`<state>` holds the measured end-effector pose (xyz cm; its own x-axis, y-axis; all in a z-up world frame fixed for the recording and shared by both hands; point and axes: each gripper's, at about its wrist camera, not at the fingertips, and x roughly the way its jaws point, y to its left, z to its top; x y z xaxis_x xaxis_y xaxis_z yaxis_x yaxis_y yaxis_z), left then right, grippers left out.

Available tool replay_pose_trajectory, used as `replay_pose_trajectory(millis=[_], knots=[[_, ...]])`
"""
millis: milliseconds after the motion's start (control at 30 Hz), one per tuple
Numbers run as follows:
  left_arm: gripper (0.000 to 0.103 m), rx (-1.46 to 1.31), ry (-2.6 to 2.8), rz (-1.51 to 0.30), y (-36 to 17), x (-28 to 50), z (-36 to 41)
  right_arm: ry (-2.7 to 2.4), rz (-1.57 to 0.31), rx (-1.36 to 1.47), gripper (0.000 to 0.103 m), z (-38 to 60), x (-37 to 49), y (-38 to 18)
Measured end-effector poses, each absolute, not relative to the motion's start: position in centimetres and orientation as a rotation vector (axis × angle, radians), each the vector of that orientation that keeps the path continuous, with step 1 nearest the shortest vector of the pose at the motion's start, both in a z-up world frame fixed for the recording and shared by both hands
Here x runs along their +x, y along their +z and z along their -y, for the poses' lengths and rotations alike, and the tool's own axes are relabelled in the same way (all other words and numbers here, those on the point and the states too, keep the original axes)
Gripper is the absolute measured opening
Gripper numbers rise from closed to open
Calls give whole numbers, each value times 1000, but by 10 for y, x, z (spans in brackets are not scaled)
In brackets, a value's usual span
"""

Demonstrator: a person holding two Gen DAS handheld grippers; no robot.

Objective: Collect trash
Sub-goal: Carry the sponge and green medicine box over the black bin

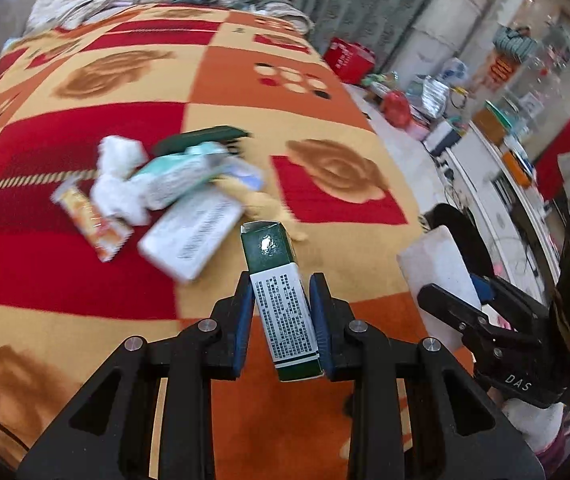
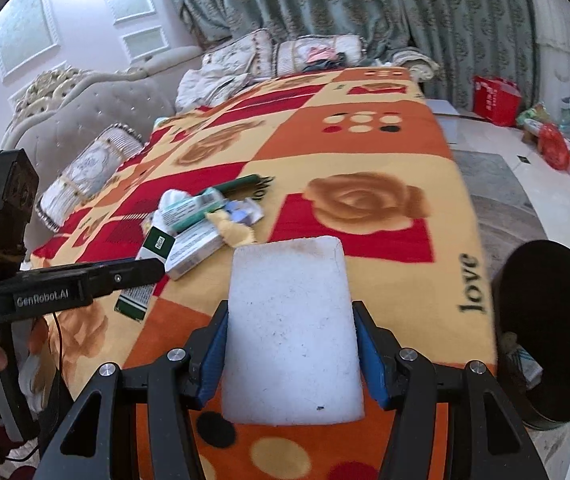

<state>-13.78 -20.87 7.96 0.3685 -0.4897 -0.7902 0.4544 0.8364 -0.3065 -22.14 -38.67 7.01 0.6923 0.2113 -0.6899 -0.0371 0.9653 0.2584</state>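
both grippers were loaded: our left gripper (image 1: 281, 316) had its jaws clamped on a green-and-white box (image 1: 285, 304), our right gripper (image 2: 291, 360) on a white foam slab (image 2: 291, 328), above the bed (image 2: 365, 152). next, we judged, came carrying both to the black bin (image 2: 545, 344).

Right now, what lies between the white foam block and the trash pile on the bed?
Only bare blanket, seen from the right wrist, separates foam block and pile.

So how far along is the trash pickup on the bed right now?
Done: nothing clearly collected yet. In hand: the left gripper holds a green-and-white box; the right gripper holds a white foam block. Left: the trash pile on the blanket.
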Motion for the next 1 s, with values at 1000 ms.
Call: replay_pose_trajectory(millis=[1000], knots=[[37,278,-656,-1106,28,-159,274,10,-781,377,56,475,-255,56]])
